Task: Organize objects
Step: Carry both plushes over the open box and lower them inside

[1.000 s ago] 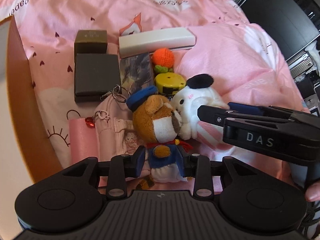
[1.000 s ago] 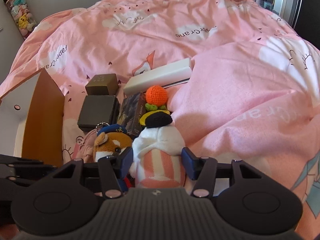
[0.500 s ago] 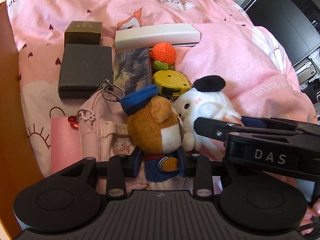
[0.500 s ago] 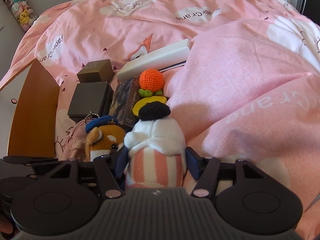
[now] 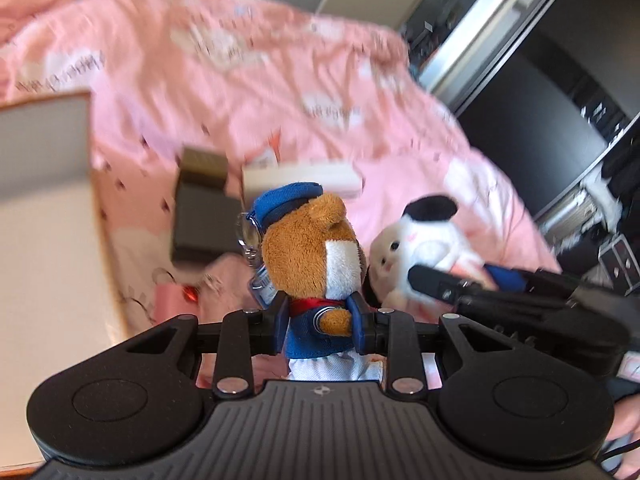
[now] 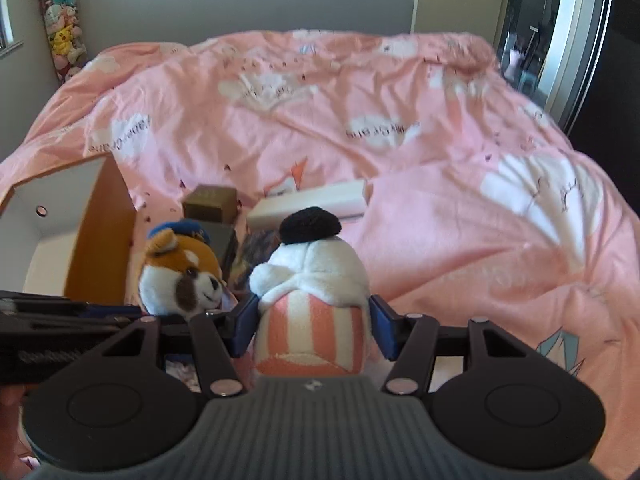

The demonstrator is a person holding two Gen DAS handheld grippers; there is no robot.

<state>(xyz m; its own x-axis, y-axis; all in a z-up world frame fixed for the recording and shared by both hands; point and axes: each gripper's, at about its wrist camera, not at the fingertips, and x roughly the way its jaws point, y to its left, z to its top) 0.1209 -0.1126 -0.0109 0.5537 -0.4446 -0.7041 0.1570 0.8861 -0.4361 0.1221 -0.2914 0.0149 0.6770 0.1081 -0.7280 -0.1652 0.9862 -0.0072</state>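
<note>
A: Pink duvet [image 6: 400,128] fills the background, upper half of both views. Item 1?

B: Brown bear plush [image 5: 310,264], blue cap, centre of the left wrist view. Our left gripper [image 5: 320,322] has just been closing; its pads now pinch the bear's blue jacket.

A: Item 2?

B: White plush [image 6: 316,280], black cap, striped body, lower centre of the right wrist view. Our right gripper [image 6: 314,320] clamps it at medium width.

A: We also list 2 dark boxes [image 6: 210,202] and 1 white box [image 6: 312,202], centre, resting on the duvet.
</note>
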